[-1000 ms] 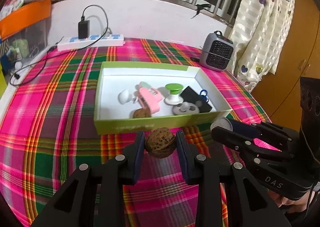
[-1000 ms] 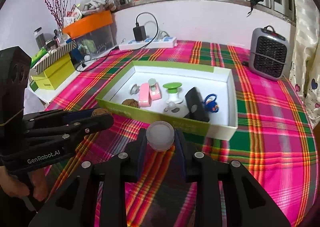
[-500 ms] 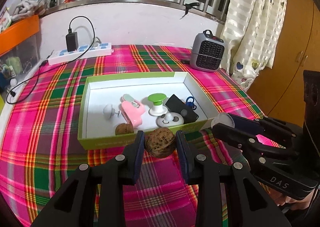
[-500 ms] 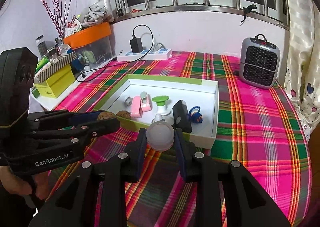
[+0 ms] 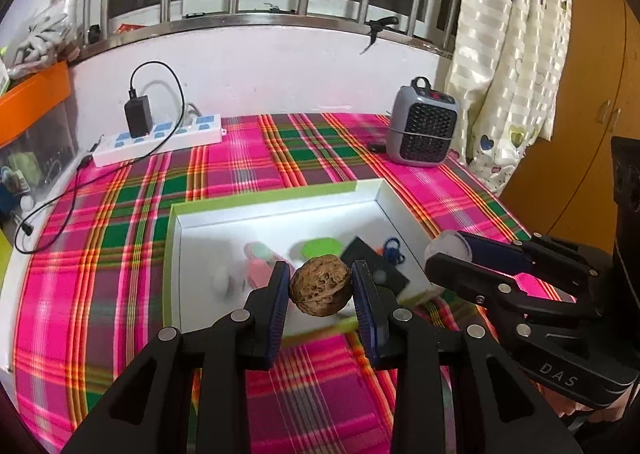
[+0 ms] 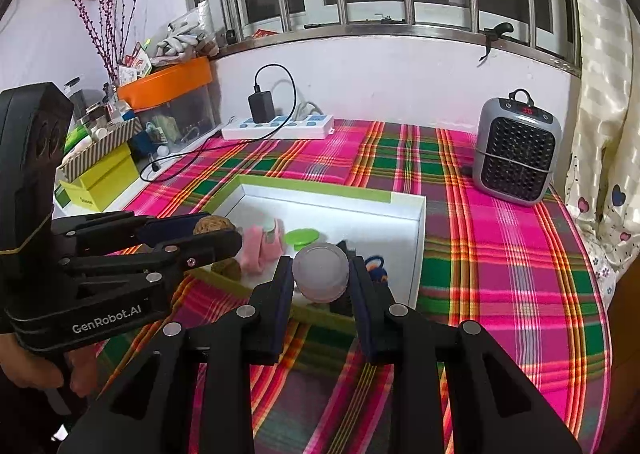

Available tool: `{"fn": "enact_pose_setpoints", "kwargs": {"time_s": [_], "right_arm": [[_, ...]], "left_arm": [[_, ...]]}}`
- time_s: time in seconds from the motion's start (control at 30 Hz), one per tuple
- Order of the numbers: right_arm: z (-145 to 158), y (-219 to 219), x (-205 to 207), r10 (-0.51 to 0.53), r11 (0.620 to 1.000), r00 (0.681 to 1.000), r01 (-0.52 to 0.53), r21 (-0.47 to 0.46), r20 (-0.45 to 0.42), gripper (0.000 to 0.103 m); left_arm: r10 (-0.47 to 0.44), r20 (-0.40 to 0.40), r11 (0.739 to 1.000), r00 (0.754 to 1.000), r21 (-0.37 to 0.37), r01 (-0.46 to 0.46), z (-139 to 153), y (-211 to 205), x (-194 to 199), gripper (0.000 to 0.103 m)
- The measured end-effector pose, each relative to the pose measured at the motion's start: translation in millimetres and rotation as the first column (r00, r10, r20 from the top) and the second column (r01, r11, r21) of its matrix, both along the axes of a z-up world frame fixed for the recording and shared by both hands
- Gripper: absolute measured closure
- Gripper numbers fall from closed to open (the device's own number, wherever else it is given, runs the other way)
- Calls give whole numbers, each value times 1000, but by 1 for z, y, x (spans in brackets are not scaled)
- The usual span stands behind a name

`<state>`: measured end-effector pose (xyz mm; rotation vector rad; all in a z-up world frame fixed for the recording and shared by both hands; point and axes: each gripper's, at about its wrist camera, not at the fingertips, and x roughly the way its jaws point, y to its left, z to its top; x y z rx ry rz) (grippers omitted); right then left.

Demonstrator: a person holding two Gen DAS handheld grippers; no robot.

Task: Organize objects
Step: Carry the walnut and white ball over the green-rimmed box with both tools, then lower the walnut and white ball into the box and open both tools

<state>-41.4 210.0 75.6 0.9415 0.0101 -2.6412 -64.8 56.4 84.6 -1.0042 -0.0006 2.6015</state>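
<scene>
Walnut (image 5: 321,286) sat pinched between the blue pads of the left gripper (image 5: 321,292), the jaws drawn in to a narrow gap and pressing on both sides of the shell, held in the air above the near edge of the green-rimmed box (image 5: 256,202). The right gripper (image 6: 320,280) was likewise closed on a frosted white ball (image 6: 320,273), its pads touching each side, raised over the box's near wall. Inside the box lay a pink item (image 6: 262,250), a green-topped piece (image 6: 302,236), a black object and another walnut (image 6: 227,269), blurred in the left view. The box rested on a plaid tablecloth (image 6: 500,274).
</scene>
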Motion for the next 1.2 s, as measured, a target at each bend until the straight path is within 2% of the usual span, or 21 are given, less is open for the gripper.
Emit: {"fn": "enact_pose_setpoints", "kwargs": {"time_s": [0.33,0.7,1.2], "right_arm": [[-10,-7,-30,-2,1000,1000,2,12,14,74],[-38,-19,-49,15,999,997,-18,34,71,74],[-46,-22,-55,7,999,997,-10,46,78,74]], "left_arm": [[43,21,998,999,46,-44,-13,-20,-28,73],[22,58,1000,998,-2,-22,-38,-7,-45,73],[14,59,1000,998,14,-14,-45,-3,-53,73]]}}
